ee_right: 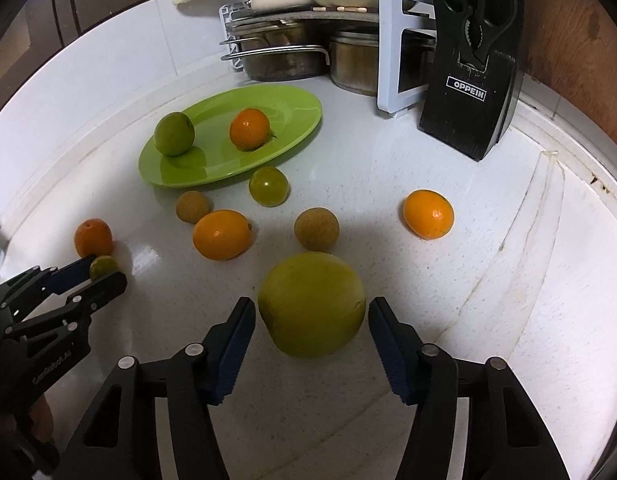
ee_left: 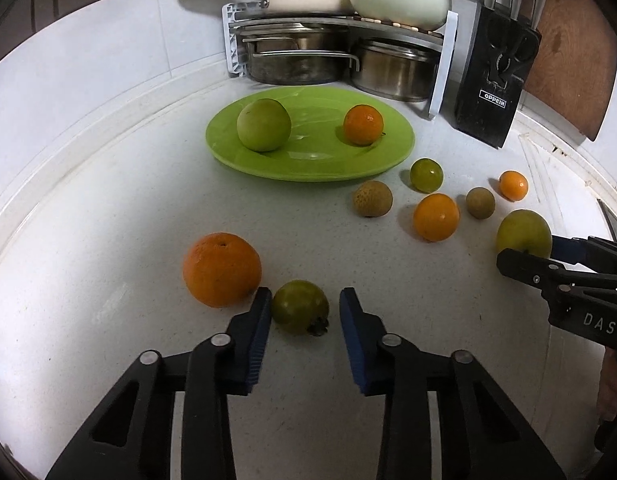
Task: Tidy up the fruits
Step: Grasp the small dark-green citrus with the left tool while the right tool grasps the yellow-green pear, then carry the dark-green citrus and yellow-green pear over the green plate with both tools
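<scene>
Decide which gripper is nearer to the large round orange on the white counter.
Left. The left gripper has one fingertip right beside the large round orange. The right gripper sits far across the counter, straddling a large yellow-green apple.

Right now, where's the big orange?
Left wrist view: big orange sits on the counter, left of the small green fruit between the open left gripper's fingers.

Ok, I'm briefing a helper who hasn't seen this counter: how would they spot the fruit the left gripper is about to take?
Start at the green plate and come toward the near counter edge to the big orange. Just beside it, between the open left gripper fingers, lies a small green fruit. It alone has a dark dried tip.
</scene>
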